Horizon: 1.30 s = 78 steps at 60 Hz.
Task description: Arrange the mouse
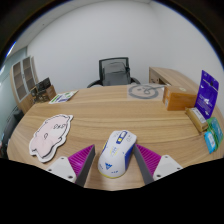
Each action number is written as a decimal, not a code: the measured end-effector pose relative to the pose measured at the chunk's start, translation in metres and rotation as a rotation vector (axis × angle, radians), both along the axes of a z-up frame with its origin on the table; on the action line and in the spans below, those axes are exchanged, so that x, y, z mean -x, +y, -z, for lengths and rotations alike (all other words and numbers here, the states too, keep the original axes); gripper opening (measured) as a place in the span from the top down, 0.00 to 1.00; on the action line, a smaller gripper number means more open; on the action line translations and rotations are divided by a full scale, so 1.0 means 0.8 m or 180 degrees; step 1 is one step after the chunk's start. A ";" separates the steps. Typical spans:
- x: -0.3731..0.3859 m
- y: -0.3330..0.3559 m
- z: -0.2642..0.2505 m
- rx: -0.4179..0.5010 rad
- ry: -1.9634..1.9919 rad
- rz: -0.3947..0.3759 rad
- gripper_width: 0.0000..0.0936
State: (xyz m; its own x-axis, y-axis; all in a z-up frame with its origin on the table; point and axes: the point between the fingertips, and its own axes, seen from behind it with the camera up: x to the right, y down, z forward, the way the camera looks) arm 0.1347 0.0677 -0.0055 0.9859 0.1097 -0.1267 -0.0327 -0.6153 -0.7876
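A white mouse (113, 153) with blue and yellow accents lies lengthwise between my fingers on the wooden table (120, 112). My gripper (114, 162) is closed on it, and the magenta pads (82, 160) touch its left and right sides. A white, cloud-shaped mouse mat (52, 135) with a pink outline and a cartoon print lies on the table just left of the left finger, apart from the mouse.
A coiled cable (146, 91) and a cardboard box (180, 97) sit at the far right of the table, with a purple box (208, 92) and stacked books (212, 135) nearer on the right. Papers (62, 97) lie far left. An office chair (118, 70) stands behind the table.
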 end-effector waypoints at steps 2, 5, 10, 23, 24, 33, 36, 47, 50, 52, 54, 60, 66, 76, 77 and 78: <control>0.004 0.009 0.001 -0.0013 -0.0038 -0.0049 0.16; 0.010 0.018 0.001 -0.0020 -0.0079 -0.0115 0.21; 0.009 0.029 0.005 -0.0027 -0.0183 -0.0152 0.43; 0.029 0.024 -0.004 0.0088 -0.0189 -0.0185 0.61; 0.039 0.024 -0.011 0.0061 -0.0167 -0.0218 0.61; 0.137 0.054 -0.073 -0.0119 0.0150 -0.0283 0.61; 0.177 0.067 -0.081 -0.0116 0.0213 -0.0321 0.61; 0.291 0.086 -0.055 0.0036 0.0082 -0.0485 0.61; 0.305 0.088 -0.044 0.0088 0.0011 -0.0467 0.61; 0.308 0.089 -0.033 0.0130 -0.0043 -0.0424 0.61; 0.309 0.087 -0.020 0.0216 -0.0080 -0.0358 0.61; 0.309 0.084 0.002 0.0285 -0.0095 -0.0153 0.61; 0.311 0.085 0.002 0.0364 -0.0164 0.0006 0.53; 0.319 0.065 -0.021 0.0427 -0.0100 0.0130 0.08; 0.320 0.062 -0.026 0.0409 -0.0101 0.0166 0.09; 0.320 0.057 -0.034 0.0384 -0.0090 0.0186 0.10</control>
